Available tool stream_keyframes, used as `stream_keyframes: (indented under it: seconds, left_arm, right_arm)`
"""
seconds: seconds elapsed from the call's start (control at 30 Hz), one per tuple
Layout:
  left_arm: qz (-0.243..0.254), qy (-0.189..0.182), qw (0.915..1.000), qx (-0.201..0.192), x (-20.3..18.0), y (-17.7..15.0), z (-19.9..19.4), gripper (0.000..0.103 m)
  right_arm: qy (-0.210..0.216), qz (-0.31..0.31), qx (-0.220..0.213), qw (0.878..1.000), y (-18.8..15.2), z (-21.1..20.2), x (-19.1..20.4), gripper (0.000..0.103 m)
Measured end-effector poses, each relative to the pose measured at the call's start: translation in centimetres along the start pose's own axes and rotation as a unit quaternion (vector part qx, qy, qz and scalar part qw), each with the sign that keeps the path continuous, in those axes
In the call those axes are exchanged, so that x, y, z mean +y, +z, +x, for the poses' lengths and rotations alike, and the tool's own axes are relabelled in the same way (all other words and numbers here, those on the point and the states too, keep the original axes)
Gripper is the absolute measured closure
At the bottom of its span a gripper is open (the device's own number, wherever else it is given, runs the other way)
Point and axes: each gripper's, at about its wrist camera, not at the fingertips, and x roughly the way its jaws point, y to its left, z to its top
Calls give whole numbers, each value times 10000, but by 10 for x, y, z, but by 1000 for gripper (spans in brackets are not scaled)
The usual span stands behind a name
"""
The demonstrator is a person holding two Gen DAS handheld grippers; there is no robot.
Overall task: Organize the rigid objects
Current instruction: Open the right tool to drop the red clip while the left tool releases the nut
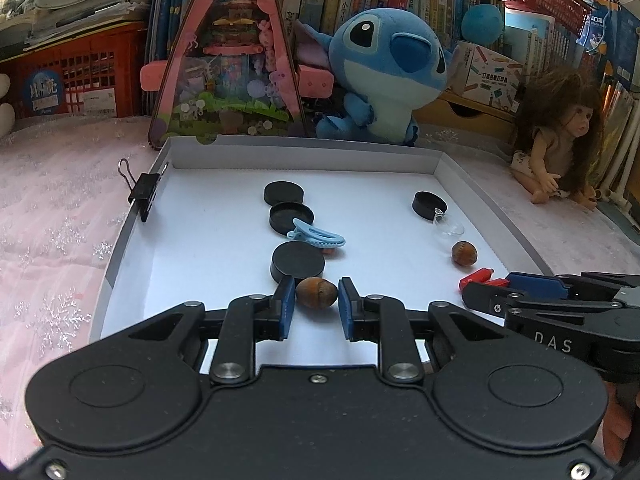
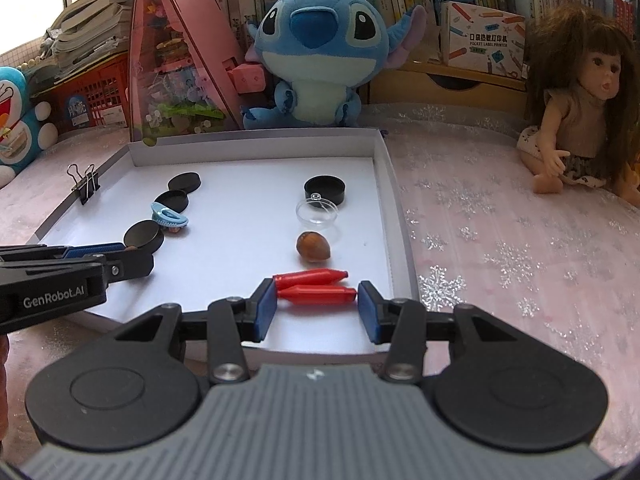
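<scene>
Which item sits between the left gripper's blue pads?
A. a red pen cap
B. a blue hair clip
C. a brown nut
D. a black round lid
C: in the left wrist view, the brown nut sits between the pads of the left gripper, in front of a black lid.

Matt black plastic caps [image 1: 298, 266], glossy brown hazelnut [image 1: 316, 293] between left hand-held gripper [image 1: 316, 300] blue pads, smooth white cardboard tray [image 1: 448, 164], clear dome [image 2: 317, 211], glittery pink cloth [image 2: 500, 248].

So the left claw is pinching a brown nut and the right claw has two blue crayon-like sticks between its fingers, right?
Not quite. The two crayon-like plastic sticks between the right gripper's fingers are red, not blue, as the right wrist view shows. The left gripper is indeed closed on the brown nut.
</scene>
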Motion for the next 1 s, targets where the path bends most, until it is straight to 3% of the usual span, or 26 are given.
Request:
stream_keyframes:
  seconds: [0.23,0.4,1.0]
  left_arm:
    - [0,29,10000,-3,-1,0,0,80]
    - [7,65,10000,0,-1,1,-2,64]
    - [255,5,9995,-173,-9,-7,-39,38]
  right_arm:
    - [73,26,-83,9999,-1,-2,-1,50]
    - [152,94,-153,9997,-2,-5,-2,40]
    - [235,-178,-578,9979,-8,-43,-3,25]
